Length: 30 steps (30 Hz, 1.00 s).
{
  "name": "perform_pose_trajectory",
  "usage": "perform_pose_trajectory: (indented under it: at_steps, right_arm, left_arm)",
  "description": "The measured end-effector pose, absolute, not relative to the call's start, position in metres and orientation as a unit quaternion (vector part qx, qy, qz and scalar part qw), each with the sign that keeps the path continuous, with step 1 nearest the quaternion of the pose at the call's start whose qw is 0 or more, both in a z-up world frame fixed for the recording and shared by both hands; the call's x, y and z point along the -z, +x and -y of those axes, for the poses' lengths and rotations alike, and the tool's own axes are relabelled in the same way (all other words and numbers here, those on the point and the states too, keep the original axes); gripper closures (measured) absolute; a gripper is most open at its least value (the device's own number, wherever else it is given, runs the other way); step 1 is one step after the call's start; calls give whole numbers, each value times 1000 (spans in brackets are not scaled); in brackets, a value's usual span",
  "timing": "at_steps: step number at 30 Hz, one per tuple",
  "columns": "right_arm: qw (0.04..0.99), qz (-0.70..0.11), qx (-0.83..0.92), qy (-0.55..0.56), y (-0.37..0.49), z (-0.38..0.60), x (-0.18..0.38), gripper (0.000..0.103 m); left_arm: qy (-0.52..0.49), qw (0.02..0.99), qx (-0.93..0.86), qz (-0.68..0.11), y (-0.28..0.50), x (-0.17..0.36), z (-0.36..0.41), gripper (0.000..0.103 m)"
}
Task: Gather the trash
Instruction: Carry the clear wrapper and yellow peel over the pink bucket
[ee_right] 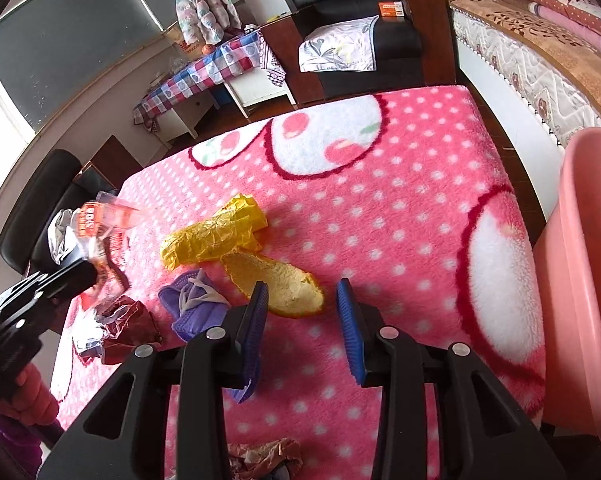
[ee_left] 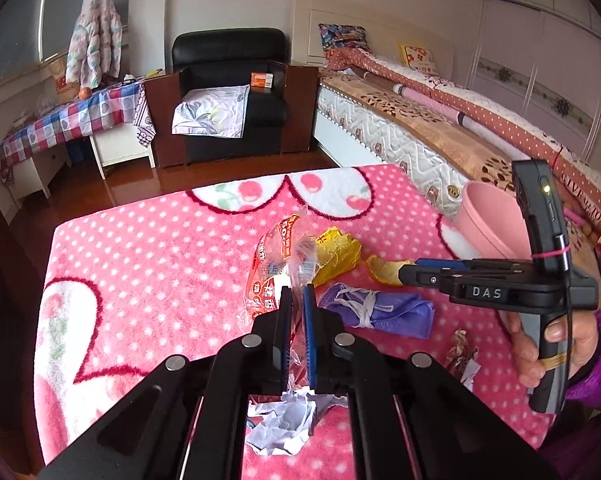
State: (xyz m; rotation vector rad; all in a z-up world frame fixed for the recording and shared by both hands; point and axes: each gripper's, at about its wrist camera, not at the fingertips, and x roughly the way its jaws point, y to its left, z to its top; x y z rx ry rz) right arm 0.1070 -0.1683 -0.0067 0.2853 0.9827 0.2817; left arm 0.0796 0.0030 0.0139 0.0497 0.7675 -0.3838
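My left gripper (ee_left: 297, 290) is shut on a clear red-printed plastic wrapper (ee_left: 274, 264), held above the pink dotted blanket (ee_left: 160, 240); the wrapper also shows in the right wrist view (ee_right: 100, 220). My right gripper (ee_right: 302, 288) is open, with an orange peel (ee_right: 280, 286) just ahead between its fingertips. It shows from the side in the left wrist view (ee_left: 404, 274), touching the peel (ee_left: 382, 270). A crumpled yellow wrapper (ee_right: 212, 238), a purple face mask (ee_right: 194, 308) and a white paper ball (ee_left: 284, 424) lie on the blanket. A pink bin (ee_right: 580, 260) stands at the right.
A brown crumpled wrapper (ee_right: 128, 324) lies left of the mask, another scrap (ee_right: 260, 460) under my right gripper. Beyond the blanket are a black armchair (ee_left: 228, 92), a checked-cloth table (ee_left: 60, 120) and a bed (ee_left: 440, 120) along the right.
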Motion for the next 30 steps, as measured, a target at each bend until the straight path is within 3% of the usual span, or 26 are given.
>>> perform_pose_trajectory:
  at_steps: [3, 6, 16, 30]
  right_arm:
    - [860, -469, -135, 148, 104, 172, 6, 93]
    - [866, -457, -134, 151, 96, 178, -2, 95]
    - [886, -416, -125, 166, 62, 207, -33, 96]
    - [904, -369, -39, 211, 16, 297, -53, 96]
  left_arm:
    - [15, 912, 184, -367, 74, -19, -3, 98]
    - [8, 913, 185, -363, 69, -24, -2, 98]
    - [-11, 916, 201, -347, 54, -44, 19, 98]
    - [-1, 905, 269, -330, 41, -68, 106, 98]
